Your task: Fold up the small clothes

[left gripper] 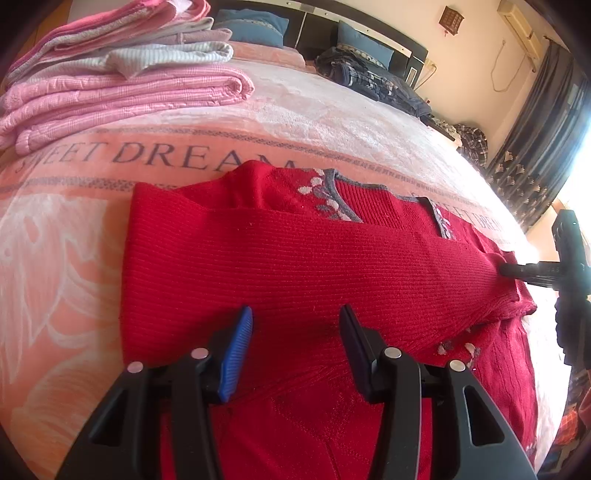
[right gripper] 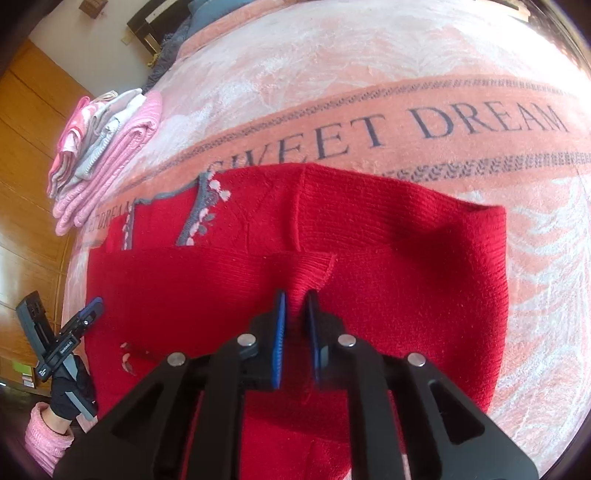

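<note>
Sweater (left gripper: 303, 258) is lying on the bed (left gripper: 332, 122), sleeve running left-right; my right tongs (right gripper: 295, 325) are pinching its cuff, while my left tongs (left gripper: 295, 347) are hovering wide.

Hidden and cut off

The red sweater (left gripper: 303, 258) ran under the frame's bottom edge; its folded sleeve (right gripper: 207, 280) covered the front's lower embroidery.

Before me, a bed (left gripper: 314, 110) under a peach blanket (right gripper: 369, 55) lettered "SWEET DREAM". Blue pillows (left gripper: 364, 42) rest against a dark headboard (left gripper: 369, 27). Cream wall (left gripper: 472, 48) behind; patterned curtain (left gripper: 546, 147) beside a glaring window (left gripper: 581, 155); wooden panelling (right gripper: 29, 122) opposite.
</note>
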Tool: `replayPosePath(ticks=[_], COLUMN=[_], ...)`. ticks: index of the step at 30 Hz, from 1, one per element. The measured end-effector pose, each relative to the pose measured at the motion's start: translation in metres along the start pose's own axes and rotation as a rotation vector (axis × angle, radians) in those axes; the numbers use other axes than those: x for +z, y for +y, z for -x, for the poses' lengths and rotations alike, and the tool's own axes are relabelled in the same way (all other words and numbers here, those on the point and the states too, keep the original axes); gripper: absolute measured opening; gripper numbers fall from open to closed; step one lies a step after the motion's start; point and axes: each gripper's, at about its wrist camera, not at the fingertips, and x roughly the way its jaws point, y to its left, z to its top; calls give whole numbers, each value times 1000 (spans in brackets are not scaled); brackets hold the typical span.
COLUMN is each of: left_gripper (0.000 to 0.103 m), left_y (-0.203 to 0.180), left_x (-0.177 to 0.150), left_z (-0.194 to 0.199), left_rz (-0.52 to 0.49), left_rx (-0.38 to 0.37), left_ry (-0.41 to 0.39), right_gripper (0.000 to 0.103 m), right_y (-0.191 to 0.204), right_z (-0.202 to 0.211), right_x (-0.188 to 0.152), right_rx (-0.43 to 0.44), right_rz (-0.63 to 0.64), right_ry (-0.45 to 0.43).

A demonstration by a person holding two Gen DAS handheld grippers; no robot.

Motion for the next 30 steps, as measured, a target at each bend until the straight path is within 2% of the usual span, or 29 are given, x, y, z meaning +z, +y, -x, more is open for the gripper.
replayPosePath(ticks=[2, 4, 6, 8, 11, 14, 16, 19, 21, 22, 23, 24, 27, 30], left_gripper=[51, 51, 51, 51, 52, 52, 52, 52, 52, 52, 52, 52, 52, 52], left_y=[-2, -1, -1, -4, -10, -5, 0, -4, -2, 1, 3, 6, 11, 13], left_x=[0, 1, 3, 5, 6, 1, -6, -7, -5, -4, -4, -6, -14, -33], left_z=[0, 3, 12, 23, 26, 13, 3, 5, 11, 15, 21, 27, 54, 86], left_rz=[-14, -2, 6, -11, -38, 2, 10, -23, 11, 36, 56, 68, 70, 43], left_rx=[6, -2, -4, -9, -13, -25, -24, -14, -30, -38, -40, -35, -16, 1], left_ry=[3, 0, -20, -53, -59, -9, 16, 12, 23, 30, 36, 39, 57, 114], right_gripper=[11, 18, 18, 18, 18, 18, 8, 7, 17, 29, 36, 39, 39, 39], right_y=[-3, -1, 7, 16, 26, 23, 15, 5, 1, -1, -5, -9, -17, -11], right_z=[0, 10, 26, 37, 33, 11, 0, 5, 20, 29, 38, 45, 66, 91], right_x=[-3, -3, -6, -9, -14, -17, -20, -19, -16, -15, -15, -16, -28, -52], right_rx=[11, 5, -3, 46, 103, 66, 48, 86, 31, -19, -74, -111, -90, -27], right_rz=[-13, -11, 30, 64, 81, 55, 43, -18, -47, -61, -80, -97, -131, -125], right_ry=[-12, -24, -77, -94, -64, -11, 3, -2, -44, -78, -99, -107, -103, -72])
